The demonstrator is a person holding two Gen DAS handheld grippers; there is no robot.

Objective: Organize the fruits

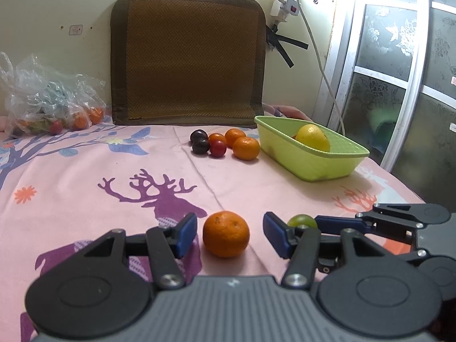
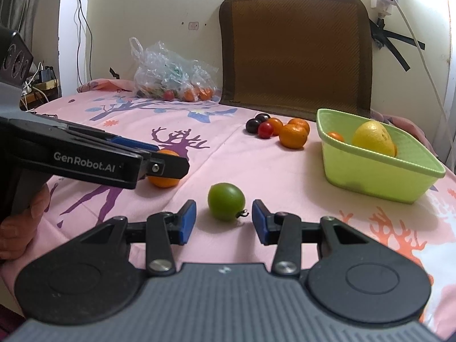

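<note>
Orange mandarin sits between my left claw's wide-open, empty jaws; my right claw gapes, equally empty, around the green fruit. Either may roll away across the soft bed if nudged off-centre.

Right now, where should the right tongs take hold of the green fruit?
Grip the green fruit across its round middle, coming straight forward along the cloth. The right tongs are open and already flank it; its stem points toward the right pad, so squeeze gently.

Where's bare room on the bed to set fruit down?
Free: the pink sheet between the green fruit, the fruit cluster and the green basket. Also between the plastic bag and that cluster. Crowded beside the basket.
</note>
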